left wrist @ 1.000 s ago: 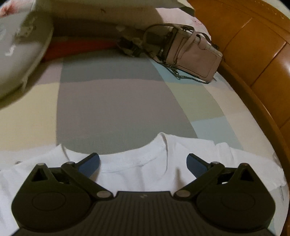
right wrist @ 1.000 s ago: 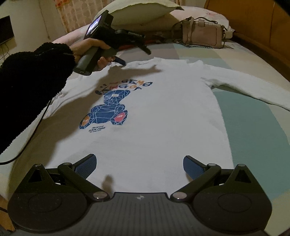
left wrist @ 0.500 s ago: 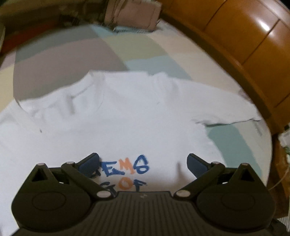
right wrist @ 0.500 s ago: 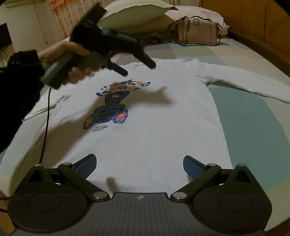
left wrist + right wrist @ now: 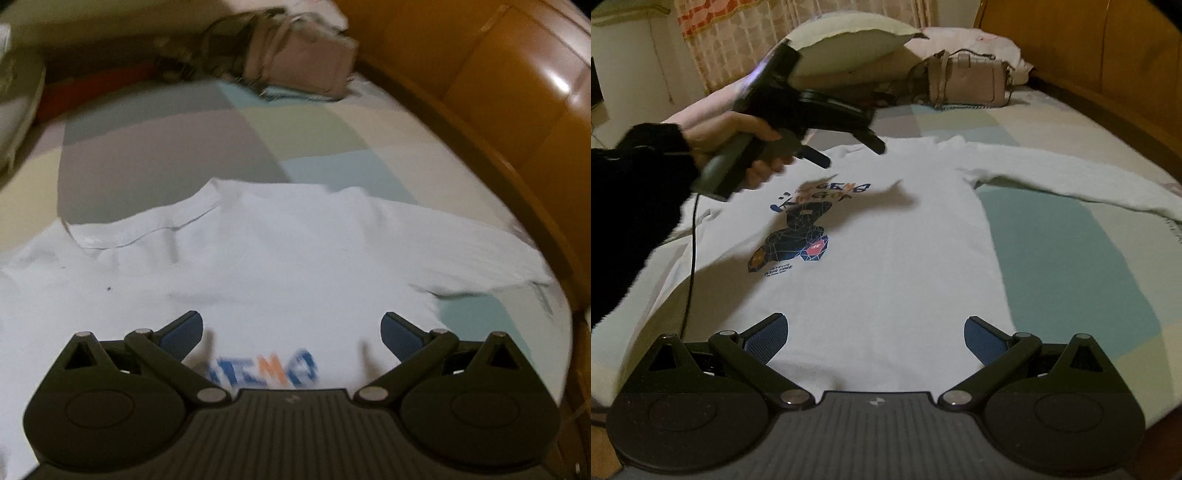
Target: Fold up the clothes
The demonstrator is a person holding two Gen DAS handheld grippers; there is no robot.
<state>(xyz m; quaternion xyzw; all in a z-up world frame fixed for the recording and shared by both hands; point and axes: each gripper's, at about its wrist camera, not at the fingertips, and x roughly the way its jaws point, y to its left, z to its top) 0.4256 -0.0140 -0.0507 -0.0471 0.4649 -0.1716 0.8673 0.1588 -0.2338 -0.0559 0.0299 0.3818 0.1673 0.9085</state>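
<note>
Bedroom light is dim over a bed (image 5: 1071, 280) with a pastel patchwork cover, a wooden headboard (image 5: 517, 110) along its right side and a beige handbag (image 5: 964, 83) near the pillow (image 5: 849, 40).

On the cover a white long-sleeved shirt (image 5: 886, 258) lies spread flat, print side up, nothing doubled over in either view. Its long axis runs from the hem, just ahead of the right gripper (image 5: 875, 338), away to the collar (image 5: 147, 230) at the far end. 1 sleeve (image 5: 1071, 184) stretches out toward the headboard side; the other is mostly hidden behind the person's dark sleeve (image 5: 635, 206).

Both grippers stand wide open and hold nothing. The right gripper hovers at the hem, its 2 pads straddling the middle of the lower edge. The left gripper (image 5: 291, 334) hangs in the air above the printed lettering (image 5: 266, 373) on the chest, pointing at the collar and right shoulder, blurred in both views.

So the left gripper is nearer the collar and shoulders, the right nearer the hem, and the outstretched sleeve lies to the right of both. A spread shirt fits either a fold about to start or one being smoothed.
</note>
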